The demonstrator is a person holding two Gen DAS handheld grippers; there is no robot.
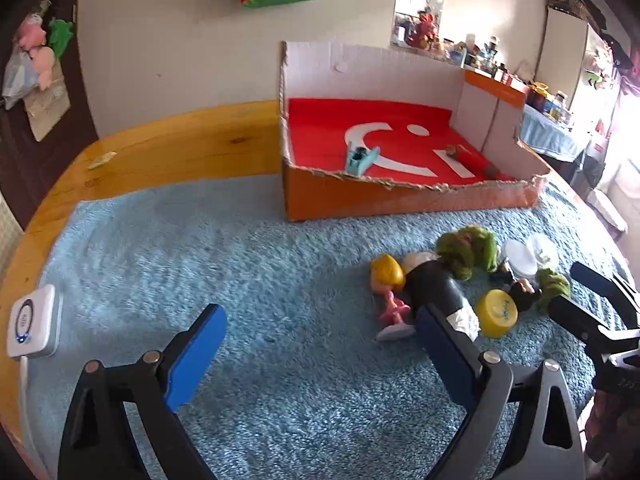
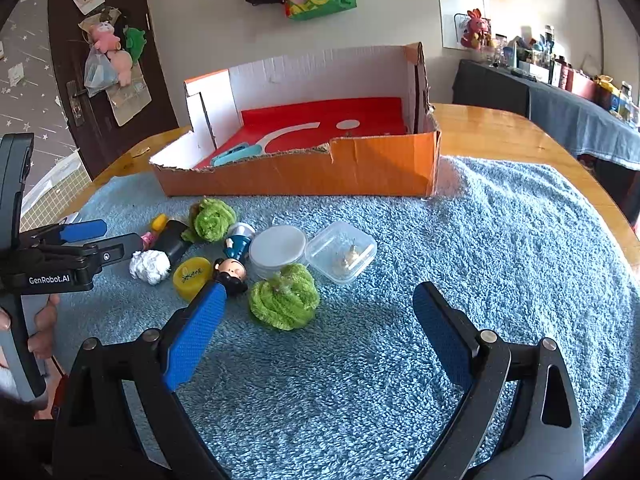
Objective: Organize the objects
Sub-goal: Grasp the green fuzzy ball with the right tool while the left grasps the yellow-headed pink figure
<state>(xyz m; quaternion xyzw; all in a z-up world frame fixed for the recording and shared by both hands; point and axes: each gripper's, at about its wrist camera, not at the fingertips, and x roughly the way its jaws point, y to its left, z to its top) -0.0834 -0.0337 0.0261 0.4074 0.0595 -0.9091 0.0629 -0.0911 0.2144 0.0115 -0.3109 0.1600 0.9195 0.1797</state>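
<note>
A cluster of small objects lies on the blue towel [image 2: 480, 248]: a yellow-haired pink doll [image 1: 386, 280], a black bottle [image 1: 434, 286], a yellow lid [image 2: 191, 276], a black-haired figurine [image 2: 232, 264], two green yarn balls [image 2: 285, 300] [image 2: 212, 220], a round white container [image 2: 278, 248] and a clear square box [image 2: 341, 256]. An orange cardboard box [image 1: 400, 196] with a red floor holds a teal toy [image 1: 360, 158] and a red cylinder [image 1: 476, 162]. My left gripper [image 1: 320, 340] is open and empty, left of the cluster. My right gripper [image 2: 320, 320] is open and empty, just in front of the near yarn ball.
A white square device [image 1: 34, 320] sits at the towel's left edge. The wooden table [image 1: 180, 148] extends behind the towel. A dark door [image 2: 100, 80] with hanging plush toys stands at the back left. A cluttered side table [image 2: 560, 92] is at the right.
</note>
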